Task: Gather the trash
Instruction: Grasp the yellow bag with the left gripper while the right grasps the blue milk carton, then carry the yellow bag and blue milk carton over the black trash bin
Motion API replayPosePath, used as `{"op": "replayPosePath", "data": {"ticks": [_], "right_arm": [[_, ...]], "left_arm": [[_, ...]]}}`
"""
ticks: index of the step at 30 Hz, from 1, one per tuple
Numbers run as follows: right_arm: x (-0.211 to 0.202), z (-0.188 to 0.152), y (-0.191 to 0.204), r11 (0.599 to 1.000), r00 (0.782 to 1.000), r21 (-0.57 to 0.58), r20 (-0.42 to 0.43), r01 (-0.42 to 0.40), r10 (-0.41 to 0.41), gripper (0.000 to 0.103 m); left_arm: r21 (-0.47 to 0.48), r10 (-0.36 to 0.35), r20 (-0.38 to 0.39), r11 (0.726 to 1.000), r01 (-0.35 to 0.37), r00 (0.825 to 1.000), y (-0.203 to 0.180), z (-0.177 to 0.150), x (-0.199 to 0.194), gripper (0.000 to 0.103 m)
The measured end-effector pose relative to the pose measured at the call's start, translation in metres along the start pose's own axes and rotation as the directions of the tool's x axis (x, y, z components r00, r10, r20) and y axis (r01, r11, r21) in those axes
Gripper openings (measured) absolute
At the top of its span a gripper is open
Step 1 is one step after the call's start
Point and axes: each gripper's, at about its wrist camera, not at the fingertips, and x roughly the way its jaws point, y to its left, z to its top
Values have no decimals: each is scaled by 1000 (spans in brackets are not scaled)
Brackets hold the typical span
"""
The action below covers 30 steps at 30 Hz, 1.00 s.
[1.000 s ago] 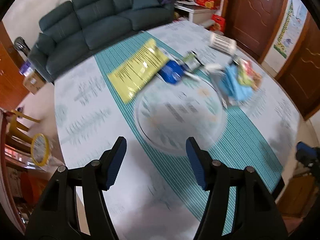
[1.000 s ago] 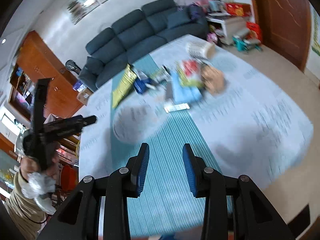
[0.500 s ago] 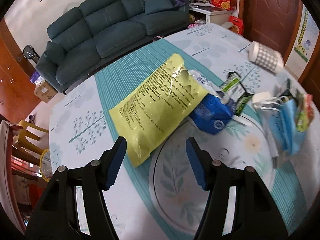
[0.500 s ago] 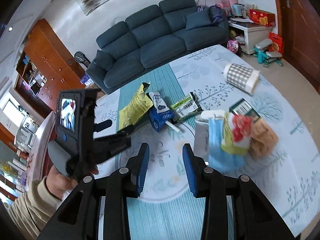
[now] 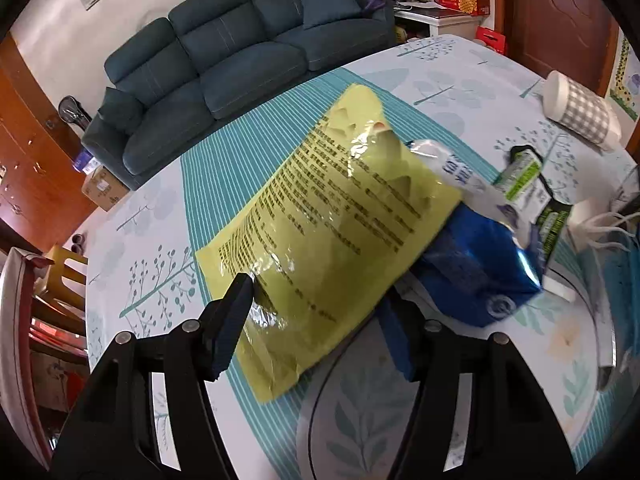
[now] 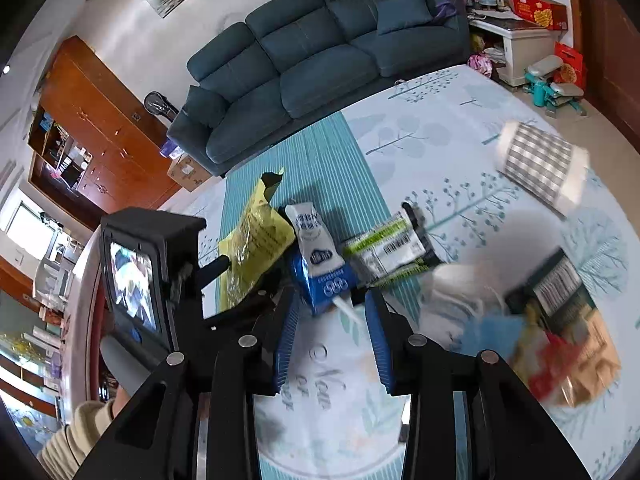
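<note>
The left gripper [image 5: 316,320] stands wide, its jaws straddling the near end of a yellow wrapper [image 5: 336,216]; the pads do not appear to press on it, so nothing is held yet. The right gripper [image 6: 332,336] is set narrower and empty, with the near tip of a blue-and-white pouch [image 6: 320,268] and its white straw-like end poking toward the gap between the jaws.

This looks like the approach step of collecting the trash: each gripper is lined up on its own piece, and neither has closed. The next move likely calls for sinking a little lower so the pads bracket the thin film, then pinching an edge rather than the flat middle, since a flat wrapper gives little to bite on.

The yellow wrapper is a long, glossy, crinkled plastic film printed with dark text, lying flat on the surface [image 5: 132,224], which wears a smooth cloth with pale tree prints and a teal striped band. To its right sits a shiny blue foil pack [image 5: 480,276], rumpled and partly under it. Farther right lies a green-and-black wrapper [image 6: 388,252] with a barcode. At the far right edge a grey checked cylinder [image 6: 540,168] lies on its side, well apart from the pile.
</note>
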Motion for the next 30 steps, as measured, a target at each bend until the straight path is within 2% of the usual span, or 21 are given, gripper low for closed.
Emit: {"op": "replayPosePath", "data": {"ticks": [2,4,7,12,22,24,28,30], "right_arm": [[10,5,2,1000,1000,-10,-12,-5,5,35],[20,10,4,1000,1000,-29,-19,-6,5,37],[36,14,8,998,1000,-61,-27,-8,6,46],[63,24,14,995,999,-98,-36,11,-14,52],[112,30,34,978,994,-190,-48,87,-98,53],[110,26,39,974,996,-208,-21,85,-92,42],[91,14,49,969,996,-235,-2,81,-84,32],[74,3,49,974,998,-221,4,58,-59,31]], "left_arm": [[-17,-11,15,1000,11,1000,1,3,5,57],[-34,-20,31,999,21,999,5,5,6,38],[-52,-38,52,998,40,998,12,5,1,23],[-124,-95,61,987,102,994,34,2,-9,11],[-171,-185,25,967,187,982,59,-7,-23,10],[-180,-197,12,964,196,980,60,-15,-33,10],[-167,-202,15,965,202,979,58,-27,-54,10],[-153,-202,19,967,203,979,57,-31,-66,10]]}}
